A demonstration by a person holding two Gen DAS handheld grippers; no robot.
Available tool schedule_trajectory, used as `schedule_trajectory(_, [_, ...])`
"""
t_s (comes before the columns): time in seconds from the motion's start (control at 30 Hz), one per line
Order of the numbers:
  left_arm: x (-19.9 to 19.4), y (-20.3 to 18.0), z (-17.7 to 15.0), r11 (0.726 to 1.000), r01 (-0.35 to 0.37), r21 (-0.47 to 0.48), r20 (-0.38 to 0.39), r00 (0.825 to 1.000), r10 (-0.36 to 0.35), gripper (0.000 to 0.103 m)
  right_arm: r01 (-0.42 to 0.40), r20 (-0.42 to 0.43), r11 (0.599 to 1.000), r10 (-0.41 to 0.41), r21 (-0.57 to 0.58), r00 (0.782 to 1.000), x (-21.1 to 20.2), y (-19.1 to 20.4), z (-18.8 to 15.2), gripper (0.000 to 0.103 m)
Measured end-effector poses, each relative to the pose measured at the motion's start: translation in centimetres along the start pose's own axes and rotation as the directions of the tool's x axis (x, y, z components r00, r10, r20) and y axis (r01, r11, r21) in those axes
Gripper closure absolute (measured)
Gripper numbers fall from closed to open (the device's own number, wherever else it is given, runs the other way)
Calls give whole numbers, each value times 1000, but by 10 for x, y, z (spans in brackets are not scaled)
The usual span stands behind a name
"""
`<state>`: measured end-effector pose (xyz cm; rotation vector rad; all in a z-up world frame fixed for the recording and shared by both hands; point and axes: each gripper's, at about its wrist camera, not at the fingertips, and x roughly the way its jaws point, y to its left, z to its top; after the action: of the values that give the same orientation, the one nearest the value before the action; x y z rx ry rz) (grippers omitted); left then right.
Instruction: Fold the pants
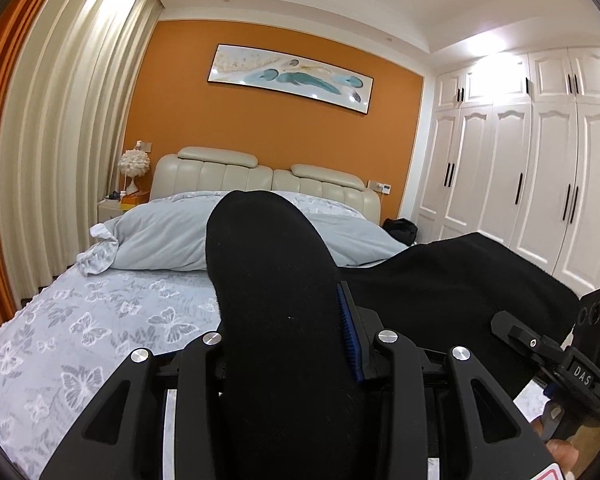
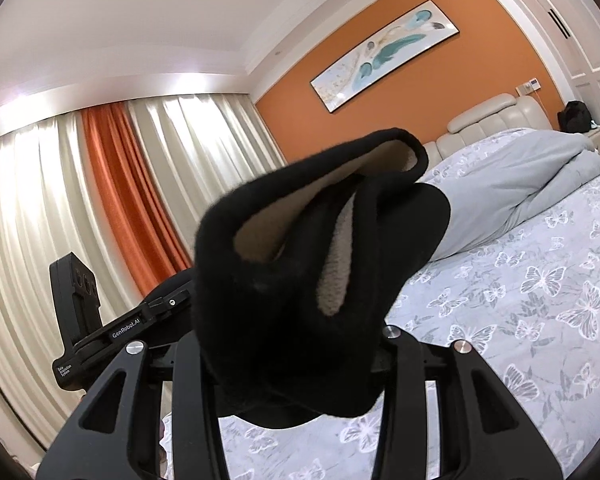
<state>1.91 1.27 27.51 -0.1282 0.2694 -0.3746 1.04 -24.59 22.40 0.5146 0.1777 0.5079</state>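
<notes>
Plainly, two grippers hold one garment above a bed.
Containers: none of the kind that holds things shows; the white wardrobe (image 1: 520,168) has its doors closed, contents unseen.
Pants: black pants (image 1: 276,280), lifted clear of the butterfly-print bedsheet (image 1: 80,320); a tan fleecy lining shows in the folds in the right wrist view (image 2: 300,240).
Left gripper: left gripper (image 1: 284,344) clamped on a thick bunch of the black fabric, which bulges up between the fingers; a blue ribbed pad (image 1: 348,332) presses its side.
Right gripper: right gripper (image 2: 296,344) likewise closed on a wad of the pants, with cloth hanging below the jaws (fingertips hidden by fabric).
Span: the pants run from the left gripper across to the right one, seen at the left view's right edge.
Pose: the left points slightly downward toward the headboard (image 1: 260,176); the right sits roughly level, rolled, facing curtains (image 2: 120,184).
Bed: grey duvet (image 1: 172,240) heaped near the headboard.
</notes>
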Motion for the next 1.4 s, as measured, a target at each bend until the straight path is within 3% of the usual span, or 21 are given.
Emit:
schedule_trajectory(0.53, [131,9,-35,999,-40,28,-48,998,42,69,61,-37,997,-60,39,998,72,-101,-15,64])
schedule_trajectory(0.9, [224,46,-103,994,-108,-10,-124,987,106,69,112,-149,987,-94,118,984,131,-188,-67,64])
schedule_trajectory(1.13, [276,79,-170,976,-217,12,-202,956,214,75,201,-259,970,-162,134,952,156,-237,-121,64])
schedule_trajectory(1.2, [276,84,-182,963,-268,39,-180,946,270,81,255,-317,958,-203,130,926,161,-254,-141,64])
schedule_trajectory(1.33, [286,119,-204,962,-272,-38,-337,909,244,79,372,-416,904,-261,211,871,147,-299,-166,54])
schedule_trajectory(1.4, [280,130,-203,958,-282,-47,-372,895,245,78,405,-450,876,-260,262,854,131,-311,-166,52])
